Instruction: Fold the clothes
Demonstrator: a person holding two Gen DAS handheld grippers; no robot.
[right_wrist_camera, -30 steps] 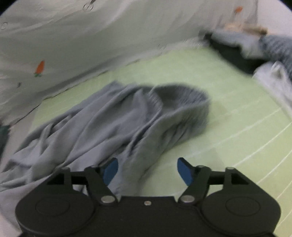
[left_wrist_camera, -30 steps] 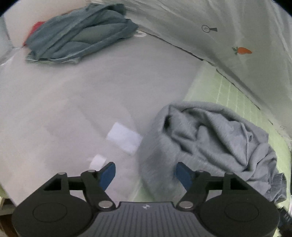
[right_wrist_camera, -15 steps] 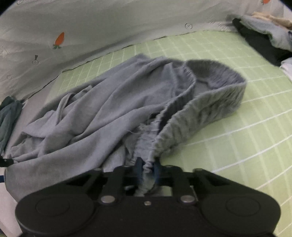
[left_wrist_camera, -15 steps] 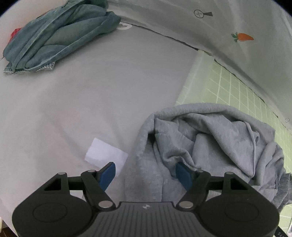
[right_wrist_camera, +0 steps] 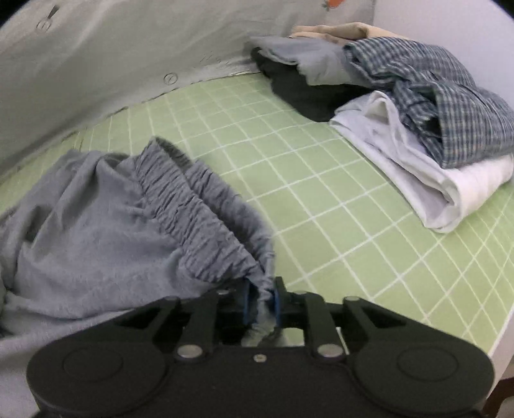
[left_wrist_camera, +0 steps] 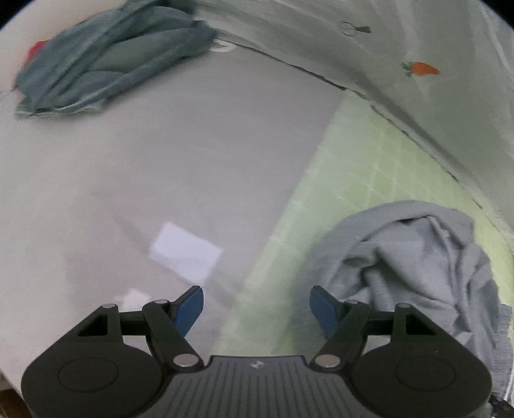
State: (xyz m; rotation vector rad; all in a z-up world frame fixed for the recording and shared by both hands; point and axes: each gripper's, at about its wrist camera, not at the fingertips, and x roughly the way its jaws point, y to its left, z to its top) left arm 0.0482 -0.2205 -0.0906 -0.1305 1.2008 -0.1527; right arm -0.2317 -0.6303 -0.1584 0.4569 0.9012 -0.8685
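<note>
My right gripper (right_wrist_camera: pixel 260 304) pinches the elastic waistband of the grey pants (right_wrist_camera: pixel 96 225), its jaws easing slightly apart around the bunched band, so I can drag them flat on the green grid mat (right_wrist_camera: pixel 321 193). My left gripper (left_wrist_camera: pixel 257 305) is spread, empty; pants at its three o'clock. No containers; clothes pile (right_wrist_camera: pixel 417 112) at one o'clock

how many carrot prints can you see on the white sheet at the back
2: one carrot print at upper right of the white sheet in the left wrist view, one cut off at the top edge of the right wrist view. Folds may hide more; they may be the same print.
</note>
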